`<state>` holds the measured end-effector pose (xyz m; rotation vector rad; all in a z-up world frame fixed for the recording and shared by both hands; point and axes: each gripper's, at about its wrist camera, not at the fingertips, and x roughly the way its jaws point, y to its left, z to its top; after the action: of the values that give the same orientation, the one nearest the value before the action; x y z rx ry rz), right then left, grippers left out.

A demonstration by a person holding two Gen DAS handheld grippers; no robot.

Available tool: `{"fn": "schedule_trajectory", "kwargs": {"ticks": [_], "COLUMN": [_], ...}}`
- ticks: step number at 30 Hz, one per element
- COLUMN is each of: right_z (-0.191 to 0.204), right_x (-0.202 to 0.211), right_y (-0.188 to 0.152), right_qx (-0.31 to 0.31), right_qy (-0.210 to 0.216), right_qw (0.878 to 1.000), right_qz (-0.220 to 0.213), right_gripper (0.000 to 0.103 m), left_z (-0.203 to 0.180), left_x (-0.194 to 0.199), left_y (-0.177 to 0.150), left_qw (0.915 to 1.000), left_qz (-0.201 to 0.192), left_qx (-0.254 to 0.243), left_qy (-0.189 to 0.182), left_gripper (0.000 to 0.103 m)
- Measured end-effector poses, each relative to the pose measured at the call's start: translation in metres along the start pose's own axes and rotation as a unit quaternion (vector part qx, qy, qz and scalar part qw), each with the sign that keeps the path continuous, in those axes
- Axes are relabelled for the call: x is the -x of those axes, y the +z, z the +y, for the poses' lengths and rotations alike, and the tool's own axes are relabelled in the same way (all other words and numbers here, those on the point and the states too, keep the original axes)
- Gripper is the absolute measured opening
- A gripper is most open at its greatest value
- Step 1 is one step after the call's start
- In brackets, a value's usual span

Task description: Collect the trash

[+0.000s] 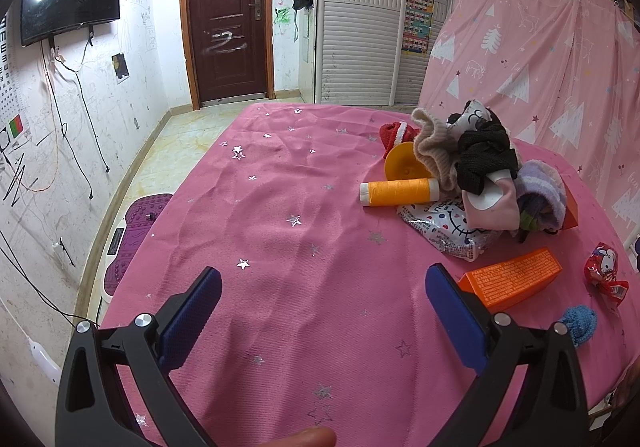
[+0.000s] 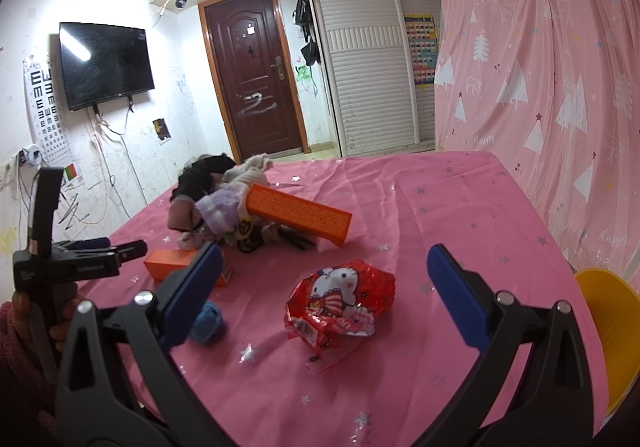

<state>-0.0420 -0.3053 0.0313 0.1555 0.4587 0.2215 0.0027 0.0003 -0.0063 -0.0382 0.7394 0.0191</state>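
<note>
My right gripper (image 2: 325, 250) is open just above the pink tablecloth. A crumpled red cartoon-cat wrapper (image 2: 340, 303) lies between its blue fingers, untouched. One orange carton (image 2: 298, 213) leans on the clothes pile beyond it, and a second orange carton (image 2: 176, 263) lies flat to the left. My left gripper (image 1: 324, 274) is open over bare cloth with nothing in it. To its right lie the flat orange carton (image 1: 512, 283), the red wrapper (image 1: 604, 271) and a white cartoon-cat wrapper (image 1: 444, 225).
A heap of clothes and socks (image 1: 472, 159) sits at the far right of the table (image 1: 280, 207), with an orange thread spool (image 1: 398, 193) and a yellow cone (image 1: 402, 163) beside it. A blue knitted piece (image 2: 206, 321) lies near the right gripper's left finger. A yellow container (image 2: 608, 331) stands at the table's right edge.
</note>
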Motion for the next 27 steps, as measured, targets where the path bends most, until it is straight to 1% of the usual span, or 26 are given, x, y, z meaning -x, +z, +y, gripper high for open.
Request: {"fn": "schedule_trajectory", "kwargs": {"ticks": [6,10,14,16,17,18,20,22,25,27], "right_z": [0.0,0.003,0.006,0.006,0.006,0.005,0.007,0.009,0.012,0.01], "right_x": [0.0,0.0,0.0,-0.003,-0.004,-0.003,-0.006,-0.01,-0.021,-0.03], "right_y": [0.001,0.004,0.009,0.014,0.017,0.021,0.026,0.03,0.032,0.035], "right_qx": [0.001,0.007,0.015,0.016,0.015,0.013,0.012,0.015,0.02,0.017], "right_qy": [0.001,0.0,0.002,0.007,0.013,0.022,0.029,0.038,0.041,0.058], "right_qw": [1.0,1.0,1.0,1.0,1.0,1.0,1.0,0.999,0.998,0.995], "right_qz": [-0.001,-0.005,-0.011,-0.012,-0.01,-0.008,0.0,0.016,0.048,0.075], "right_gripper": [0.098,0.098,0.098,0.098,0.098,0.098,0.098,0.098,0.098,0.098], "left_z": [0.001,-0.002,-0.003,-0.003,-0.002,0.0,0.003,0.003,-0.003,-0.009], "left_x": [-0.001,-0.004,-0.004,-0.005,-0.005,-0.005,-0.004,0.0,0.003,0.004], "left_y": [-0.002,-0.002,0.003,0.01,0.014,0.02,0.028,0.037,0.047,0.05], "left_qw": [1.0,1.0,0.9999,0.9997,0.9992,0.9978,0.9959,0.9957,0.9956,0.9948], "left_qz": [0.001,0.002,0.004,0.017,0.027,0.041,0.049,0.042,0.036,0.037], "left_qx": [0.0,-0.009,-0.015,-0.017,-0.015,-0.009,0.002,0.003,-0.011,-0.021], "left_qy": [0.0,0.005,0.006,-0.008,-0.024,-0.051,-0.076,-0.083,-0.086,-0.093], "left_gripper": [0.095,0.095,0.095,0.095,0.095,0.095,0.095,0.095,0.095,0.095]}}
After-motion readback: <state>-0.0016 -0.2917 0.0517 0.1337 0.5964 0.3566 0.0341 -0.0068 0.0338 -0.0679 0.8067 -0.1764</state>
